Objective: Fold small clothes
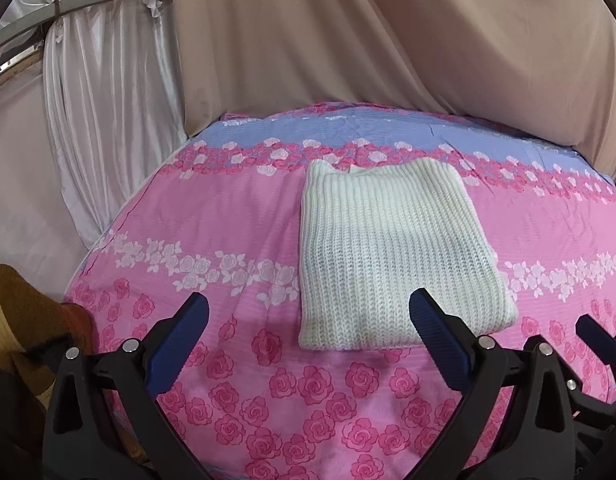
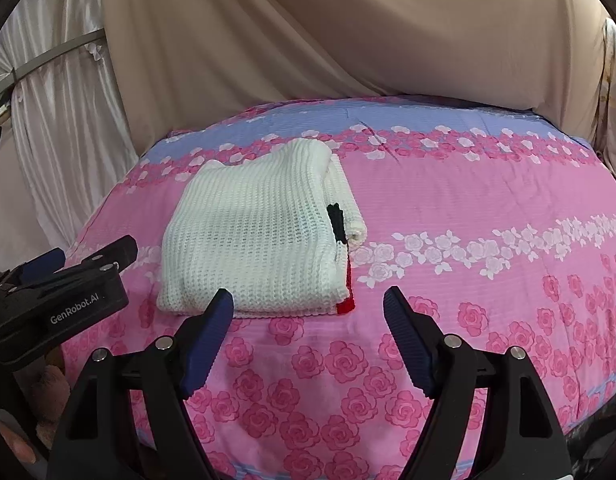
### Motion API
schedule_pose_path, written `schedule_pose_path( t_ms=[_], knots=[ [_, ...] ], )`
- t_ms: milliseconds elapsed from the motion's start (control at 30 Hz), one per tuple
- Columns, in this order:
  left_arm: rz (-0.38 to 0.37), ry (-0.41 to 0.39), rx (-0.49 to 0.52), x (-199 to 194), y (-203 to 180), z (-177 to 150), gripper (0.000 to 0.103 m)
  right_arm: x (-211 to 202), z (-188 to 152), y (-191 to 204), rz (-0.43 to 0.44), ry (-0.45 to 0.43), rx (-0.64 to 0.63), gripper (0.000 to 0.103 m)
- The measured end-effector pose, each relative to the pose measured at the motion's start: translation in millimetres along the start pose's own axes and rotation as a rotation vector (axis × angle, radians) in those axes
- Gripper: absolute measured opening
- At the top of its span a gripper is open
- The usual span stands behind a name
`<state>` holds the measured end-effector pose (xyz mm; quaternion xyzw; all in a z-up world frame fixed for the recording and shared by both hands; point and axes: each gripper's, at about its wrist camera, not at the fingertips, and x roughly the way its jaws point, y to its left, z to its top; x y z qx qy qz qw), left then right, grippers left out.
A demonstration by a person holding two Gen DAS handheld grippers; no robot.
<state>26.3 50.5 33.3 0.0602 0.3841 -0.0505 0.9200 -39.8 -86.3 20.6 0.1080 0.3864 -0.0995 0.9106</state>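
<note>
A white knitted sweater [image 1: 387, 256] lies folded into a flat rectangle on the pink rose-print bed cover [image 1: 212, 220]. In the right wrist view the sweater [image 2: 260, 232] shows black and red trim at its right edge. My left gripper [image 1: 308, 316] is open and empty, just in front of the sweater's near edge. My right gripper [image 2: 308, 308] is open and empty, in front of the sweater's near right corner. The left gripper also shows at the left of the right wrist view [image 2: 88, 260], beside the sweater's left side.
Beige drapes [image 1: 387, 40] and a white satin curtain [image 1: 92, 100] hang behind the bed. The cover's blue band [image 2: 387, 120] runs along the far edge. Brown and yellow clothing [image 1: 16, 320] sits off the bed's left edge.
</note>
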Motion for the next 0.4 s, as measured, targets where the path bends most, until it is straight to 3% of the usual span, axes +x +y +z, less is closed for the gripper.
schedule_pose_path(
  t_ms=[400],
  knots=[
    [-0.031,0.043,0.028,6.0,-3.6,-9.2,0.098,4.1,0.3,5.8,0.002,0.013,-0.010,0.076]
  ],
)
